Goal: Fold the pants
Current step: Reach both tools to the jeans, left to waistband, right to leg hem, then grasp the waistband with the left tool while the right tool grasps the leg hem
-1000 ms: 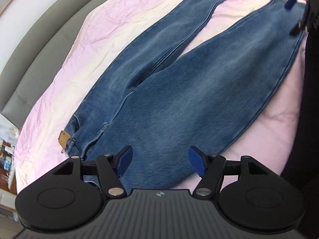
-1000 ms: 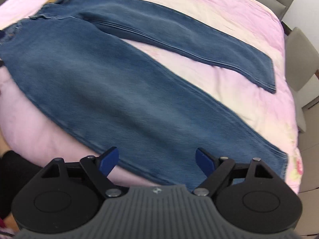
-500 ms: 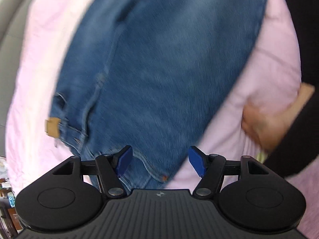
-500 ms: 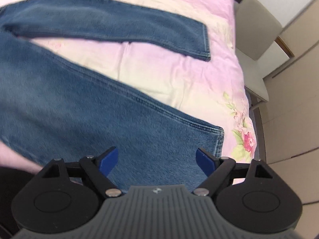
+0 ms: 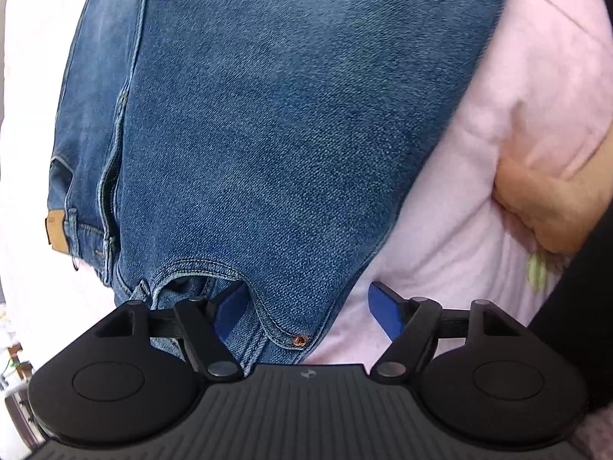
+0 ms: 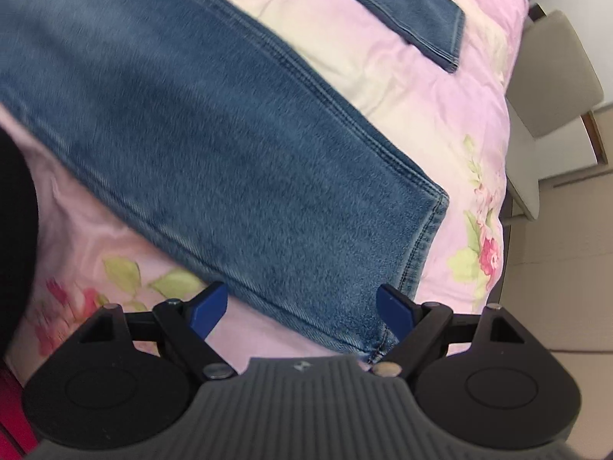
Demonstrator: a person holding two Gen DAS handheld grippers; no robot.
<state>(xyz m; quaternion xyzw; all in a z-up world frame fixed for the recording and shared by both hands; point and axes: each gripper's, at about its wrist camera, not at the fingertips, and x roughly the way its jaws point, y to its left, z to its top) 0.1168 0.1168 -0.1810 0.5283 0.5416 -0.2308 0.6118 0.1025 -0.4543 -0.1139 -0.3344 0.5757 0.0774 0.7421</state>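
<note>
Blue jeans (image 5: 268,134) lie flat on a pink floral bed cover (image 5: 479,153). In the left wrist view my left gripper (image 5: 306,312) is open right over the near waistband corner, by the front pocket with a copper rivet (image 5: 299,340). In the right wrist view the near leg (image 6: 230,161) runs to its hem (image 6: 425,237). My right gripper (image 6: 302,310) is open just above that hem's near corner. The far leg's hem (image 6: 440,27) lies at the top.
A person's bare hand (image 5: 548,207) rests on the cover right of the waist, with a black sleeve beside it. A tan leather patch (image 5: 57,230) marks the far waistband. The grey bed frame (image 6: 555,69) and floor lie beyond the bed's right edge.
Both grippers have dropped closer to the jeans. The left has come down to the waistband corner, the right to the near leg's hem. Both stay open.
</note>
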